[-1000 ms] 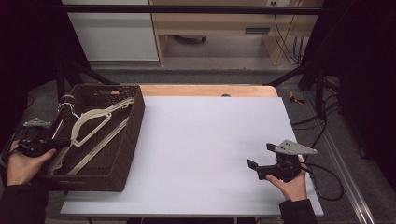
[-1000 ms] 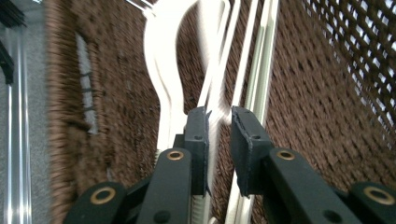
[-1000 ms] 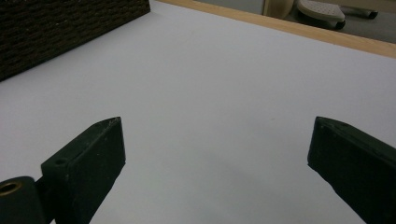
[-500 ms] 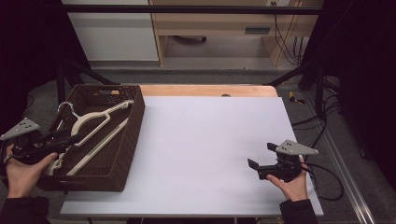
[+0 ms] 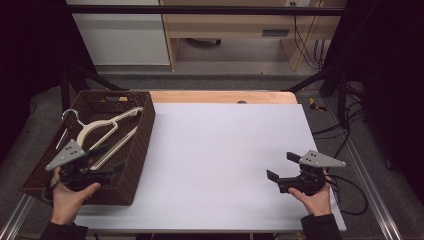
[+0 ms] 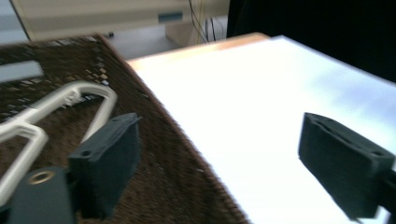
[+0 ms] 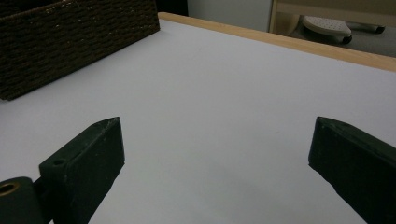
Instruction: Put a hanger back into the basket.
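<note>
Left tool (image 5: 107, 169) first: its jaws have just been opening and now stand wide, with nothing between them. In the left gripper view I look along them across the near right part of the basket (image 5: 142, 130), one jaw over the wicker, the other out over the white surface (image 5: 225, 150). A second ago this tool sat farther left, outside the basket's left wall, and its jaws were nearly closed; half a second ago it was at that wall. Now it has crossed to hover over the basket's near end, pointing right, with my left hand (image 5: 70, 197) at the near left corner.

My reading is that a release has just finished. The cream hanger (image 5: 102, 131) lies inside the basket, its metal hook toward the far left corner and its arms running toward the far right. It sits a little differently from a second ago, so I judge it has been set down or nudged into place, and the left tool is free of it. A second cream bar lies beside it; I cannot tell whether that is another hanger or part of the same one.

Right tool (image 5: 280, 167) has kept its place near the near right edge of the surface, jaws spread and empty, aimed left across the bare white top.

With both tools released, the hanger looks stowed; the next move is mine to choose.
</note>
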A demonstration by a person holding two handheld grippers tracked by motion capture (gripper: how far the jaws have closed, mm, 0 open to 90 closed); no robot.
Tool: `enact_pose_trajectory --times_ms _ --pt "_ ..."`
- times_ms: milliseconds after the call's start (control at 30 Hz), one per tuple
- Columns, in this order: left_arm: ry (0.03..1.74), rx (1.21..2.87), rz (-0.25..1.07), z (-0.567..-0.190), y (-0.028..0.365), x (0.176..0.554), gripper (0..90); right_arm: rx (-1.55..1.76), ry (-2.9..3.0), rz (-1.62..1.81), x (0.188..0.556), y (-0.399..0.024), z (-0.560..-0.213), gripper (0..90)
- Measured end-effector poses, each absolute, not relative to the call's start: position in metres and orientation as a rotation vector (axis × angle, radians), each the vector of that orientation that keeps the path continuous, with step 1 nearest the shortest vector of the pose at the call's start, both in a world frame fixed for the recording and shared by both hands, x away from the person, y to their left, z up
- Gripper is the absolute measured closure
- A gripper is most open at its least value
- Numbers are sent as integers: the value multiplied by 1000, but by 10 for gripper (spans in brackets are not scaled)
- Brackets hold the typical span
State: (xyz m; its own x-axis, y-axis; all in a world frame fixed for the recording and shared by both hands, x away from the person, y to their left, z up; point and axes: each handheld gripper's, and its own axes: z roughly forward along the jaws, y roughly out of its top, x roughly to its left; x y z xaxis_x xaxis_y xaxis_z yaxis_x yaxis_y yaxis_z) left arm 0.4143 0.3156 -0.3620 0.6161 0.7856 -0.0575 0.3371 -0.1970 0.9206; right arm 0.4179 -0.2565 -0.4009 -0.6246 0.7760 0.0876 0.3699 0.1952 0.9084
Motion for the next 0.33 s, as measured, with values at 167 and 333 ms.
enact_pose_trajectory --times_ms 167,333 --pt "892 1791 506 -371 294 414 98 1063 2082 1422 417 -257 -401 36" --pt "869 1809 512 -377 284 415 106 1067 2082 1436 416 -258 -400 37"
